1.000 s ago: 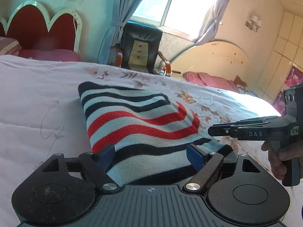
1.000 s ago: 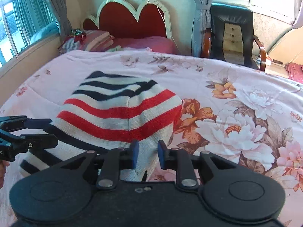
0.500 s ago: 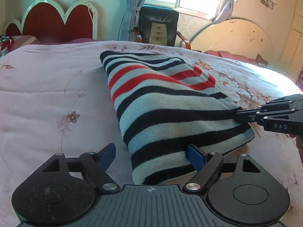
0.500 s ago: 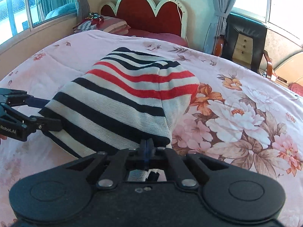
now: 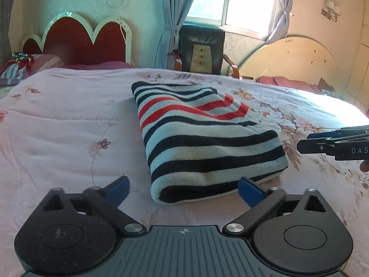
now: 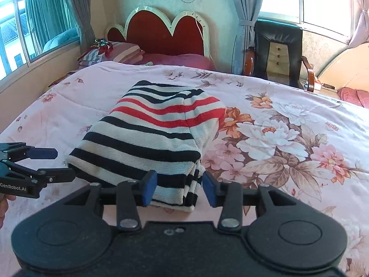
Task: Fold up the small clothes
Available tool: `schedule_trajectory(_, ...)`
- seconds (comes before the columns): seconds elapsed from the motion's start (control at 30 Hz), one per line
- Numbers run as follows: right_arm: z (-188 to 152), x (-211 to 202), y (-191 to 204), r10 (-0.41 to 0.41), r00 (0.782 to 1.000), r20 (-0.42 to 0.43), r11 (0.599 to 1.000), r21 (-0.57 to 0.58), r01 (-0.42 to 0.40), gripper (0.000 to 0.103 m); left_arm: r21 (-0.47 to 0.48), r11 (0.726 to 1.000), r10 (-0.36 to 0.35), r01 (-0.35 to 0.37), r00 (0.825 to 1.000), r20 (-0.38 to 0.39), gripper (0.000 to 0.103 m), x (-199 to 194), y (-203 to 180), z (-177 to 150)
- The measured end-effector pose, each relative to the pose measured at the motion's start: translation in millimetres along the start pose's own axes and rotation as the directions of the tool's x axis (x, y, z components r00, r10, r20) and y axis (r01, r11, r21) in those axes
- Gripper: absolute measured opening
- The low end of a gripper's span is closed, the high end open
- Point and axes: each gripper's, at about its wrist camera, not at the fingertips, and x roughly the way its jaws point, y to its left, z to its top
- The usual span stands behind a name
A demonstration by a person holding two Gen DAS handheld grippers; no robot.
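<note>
Sweater [image 5: 207, 143] is lying folded on bed [image 5: 57, 124]; I'm opening both jaws off it, nothing gripped; likely done.

Right gripper [image 5: 304, 141] cut by the right edge of the left wrist view: only its 2 finger ends, part of a printed label and 1 fingertip of the hand beneath show. Left gripper [image 6: 61, 164] cut by the left edge of the right wrist view; hand mostly out of frame. Underside of the folded striped sweater [image 6: 147, 143] hidden against the quilt [image 6: 288, 120]; inner layers unreadable. Small item on the striped pillow [image 6: 110, 50] too blurred to identify.
</note>
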Motion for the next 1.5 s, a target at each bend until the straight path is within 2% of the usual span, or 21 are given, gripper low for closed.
schedule_trajectory(0.17, -11.0, -42.1, -2.1, -0.018, 0.999, 0.032, 0.998, 0.058, 0.016, 0.056, -0.006, 1.0, -0.005, 0.006, 1.0, 0.03, 0.103, -35.6, -20.9, -0.1)
schedule_trajectory(0.23, -16.0, -59.6, -0.3, -0.021, 0.999, 0.038, 0.997, 0.078, 0.018, 0.069, -0.019, 1.0, -0.009, 0.009, 0.999, 0.037, 0.103, -49.7, -30.0, -1.2)
schedule_trajectory(0.37, -23.0, -95.2, 7.7, -0.05, 0.997, 0.056, 0.996, 0.078, 0.046, 0.082, -0.024, 1.0, -0.008, 0.009, 0.999, 0.049, 0.103, -74.8, -46.2, -3.0)
schedule_trajectory(0.43, -24.3, -112.1, 8.6, -0.04, 0.996, 0.074, 0.995, 0.094, 0.033, 0.094, -0.02, 1.0, -0.011, 0.012, 0.998, 0.064, 0.103, -86.2, -53.2, -3.9)
schedule_trajectory(0.5, -25.4, -127.7, 10.0, -0.046, 0.995, 0.086, 0.993, 0.108, 0.037, 0.101, -0.007, 1.0, -0.011, 0.012, 0.998, 0.067, 0.103, -96.3, -60.0, -5.2)
schedule_trajectory(0.7, -38.9, -167.6, 20.8, -0.083, 0.991, 0.105, 0.989, 0.128, 0.069, 0.102, -0.003, 1.0, -0.006, 0.007, 0.996, 0.094, 0.103, -133.4, -74.8, -13.3)
schedule_trajectory(1.0, -66.9, -204.9, 45.7, -0.142, 0.979, 0.149, 0.981, 0.15, 0.12, 0.102, -0.012, 1.0, 0.001, 0.001, 0.989, 0.147, 0.103, -180.9, -87.4, -28.2)
schedule_trajectory(1.17, -79.0, -214.4, 53.8, -0.187, 0.967, 0.175, 0.975, 0.152, 0.161, 0.102, -0.017, 1.0, -0.009, 0.012, 0.986, 0.167, 0.103, -194.8, -89.4, -35.9)
schedule_trajectory(1.5, -92.0, -223.2, 60.7, -0.209, 0.96, 0.186, 0.973, 0.141, 0.184, 0.102, -0.001, 1.0, -0.01, 0.01, 0.986, 0.165, 0.103, -200.4, -92.2, -50.2)
